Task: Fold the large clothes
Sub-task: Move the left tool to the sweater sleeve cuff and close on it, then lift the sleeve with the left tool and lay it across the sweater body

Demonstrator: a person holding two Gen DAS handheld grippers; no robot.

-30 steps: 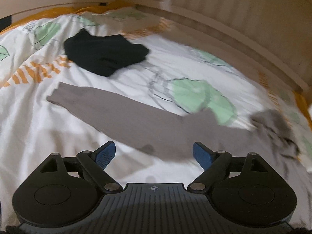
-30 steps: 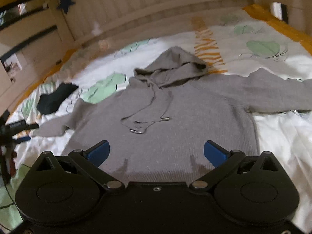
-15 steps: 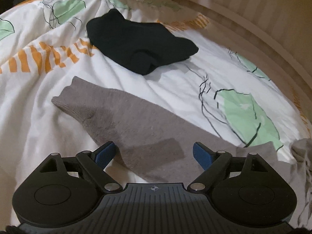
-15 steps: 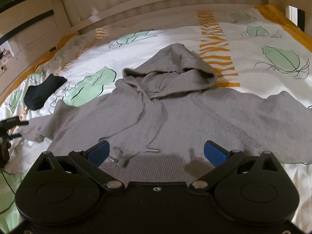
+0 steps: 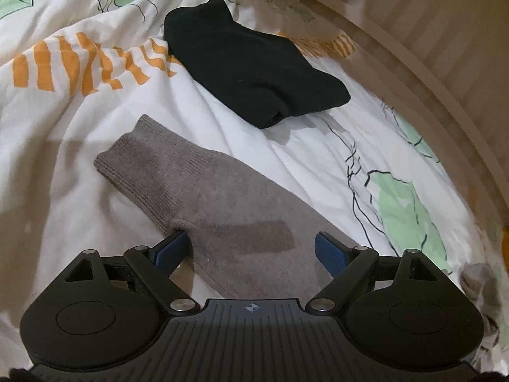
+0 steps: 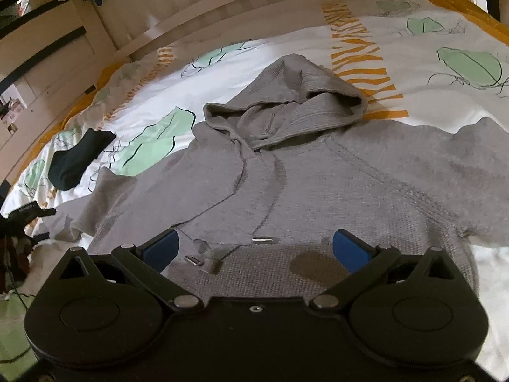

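Left tongs [image 5: 253, 250], spread, having closed in, are straddling hoodie [image 6: 318, 175] sleeve cuff [image 5: 149, 165]; right tongs [image 6: 254, 248] spread above drawstrings [image 6: 229, 245]

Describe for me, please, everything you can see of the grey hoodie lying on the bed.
The grey hoodie is a soft knit, lying spread front-up on the patterned duvet, not yet folded. Its hood lies open above the chest, and two drawstrings with metal tips trail down the front. One sleeve stretches flat toward a ribbed cuff, short of a folded black garment. Both the left gripper and right gripper are open just above the fabric, gripping nothing.
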